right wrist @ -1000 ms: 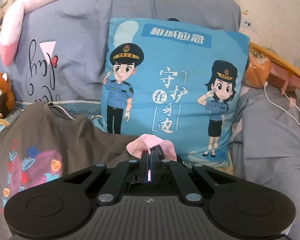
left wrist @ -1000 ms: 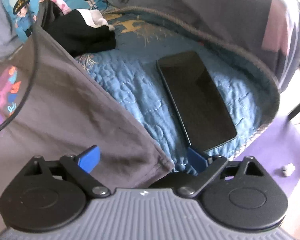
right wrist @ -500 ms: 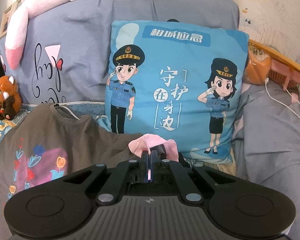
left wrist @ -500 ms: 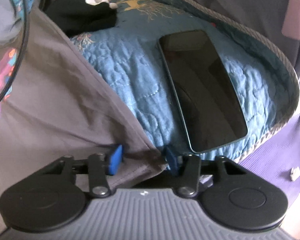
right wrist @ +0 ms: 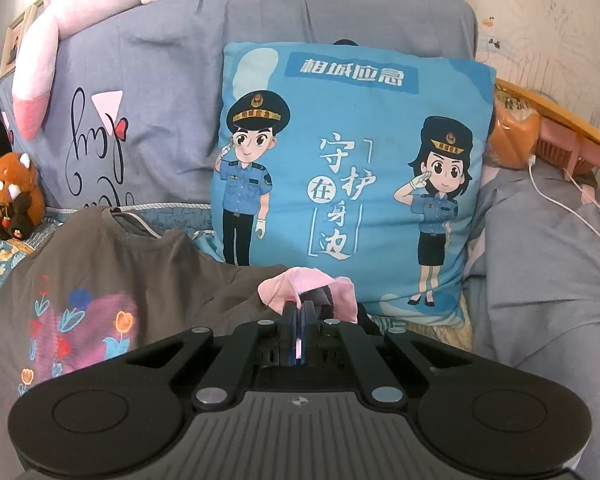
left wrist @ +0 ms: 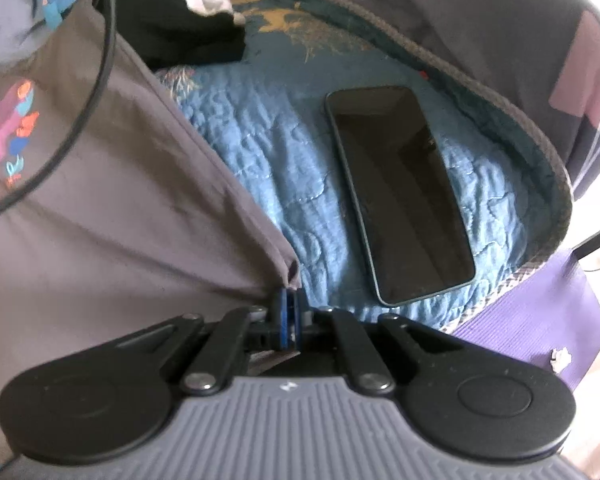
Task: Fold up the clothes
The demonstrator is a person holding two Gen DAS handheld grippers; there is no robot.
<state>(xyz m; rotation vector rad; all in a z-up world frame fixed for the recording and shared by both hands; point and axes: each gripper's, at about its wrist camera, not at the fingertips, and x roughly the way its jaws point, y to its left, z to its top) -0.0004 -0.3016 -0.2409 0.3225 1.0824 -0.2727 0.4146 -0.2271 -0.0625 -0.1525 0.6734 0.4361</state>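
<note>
A grey T-shirt [left wrist: 100, 208] with a colourful flower print lies across a blue quilted bed. In the left wrist view my left gripper [left wrist: 288, 304] is shut on the shirt's hem corner, which bunches just above the blue pads. In the right wrist view the same T-shirt [right wrist: 112, 280] spreads to the left, print facing up. My right gripper [right wrist: 298, 312] is shut on its pink-lined sleeve cuff [right wrist: 300, 286], and pink cloth shows between the pads.
A dark phone [left wrist: 396, 192] lies on the blue quilt [left wrist: 276, 160] right of the shirt. Black and white clothes [left wrist: 180, 28] sit further back. A black cable [left wrist: 96, 80] crosses the shirt. A blue cartoon pillow [right wrist: 352, 168], plush toys and a white charging cable [right wrist: 560, 196] lie ahead.
My left gripper's jaws have come together on the T-shirt's hem corner, which they straddled open a second ago. The right gripper keeps its hold on the pink cuff, unmoved.
</note>
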